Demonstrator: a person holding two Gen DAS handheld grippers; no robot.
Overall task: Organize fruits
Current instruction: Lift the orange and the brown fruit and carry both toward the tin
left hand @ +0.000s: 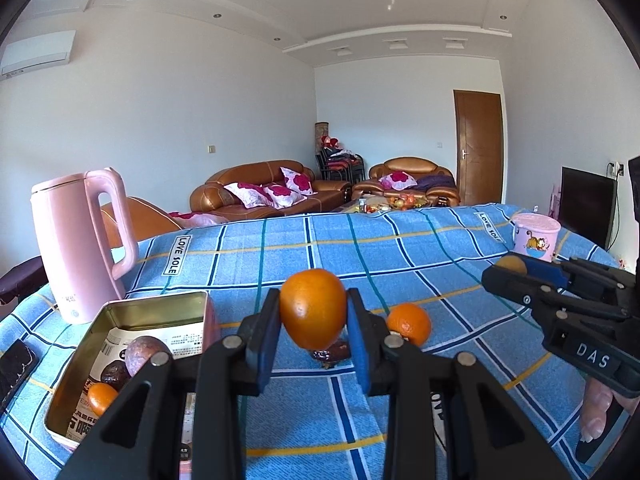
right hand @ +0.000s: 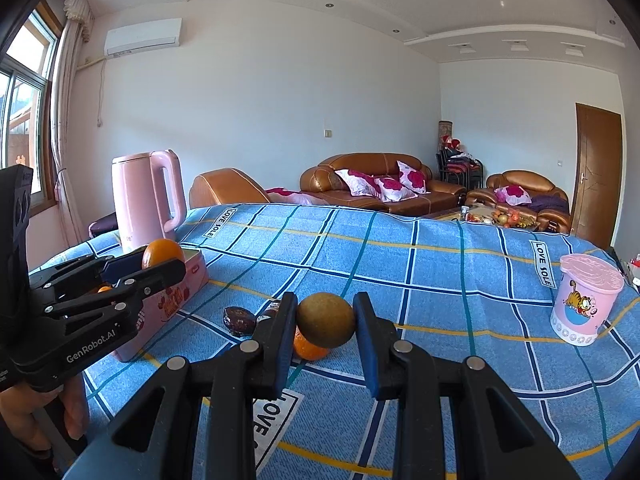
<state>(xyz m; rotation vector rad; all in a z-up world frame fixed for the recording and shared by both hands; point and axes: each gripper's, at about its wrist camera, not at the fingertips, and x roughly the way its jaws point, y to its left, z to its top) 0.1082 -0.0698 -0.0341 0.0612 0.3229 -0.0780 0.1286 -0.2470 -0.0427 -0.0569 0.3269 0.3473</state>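
Note:
My left gripper point(left hand: 313, 312) is shut on an orange point(left hand: 313, 307), held above the blue checked cloth. In the right wrist view that same gripper point(right hand: 160, 265) hangs over the pink tin's near end with the orange point(right hand: 162, 253). My right gripper point(right hand: 325, 320) is shut on a round brownish-green fruit point(right hand: 326, 320); it also shows at the right of the left wrist view point(left hand: 510, 268). A small orange point(left hand: 409, 323) and a dark date point(left hand: 332, 354) lie on the cloth. The open tin point(left hand: 160, 304) holds a purple-brown fruit point(left hand: 146, 354), a dark date point(left hand: 114, 374) and a small orange point(left hand: 102, 398).
A pink kettle point(left hand: 82, 240) stands behind the tin at the left. A pink lidded cup point(right hand: 586, 300) sits at the right of the cloth. A dark flat object point(left hand: 16, 368) lies at the left edge. A second date point(right hand: 239, 320) lies beside the tin point(right hand: 176, 300).

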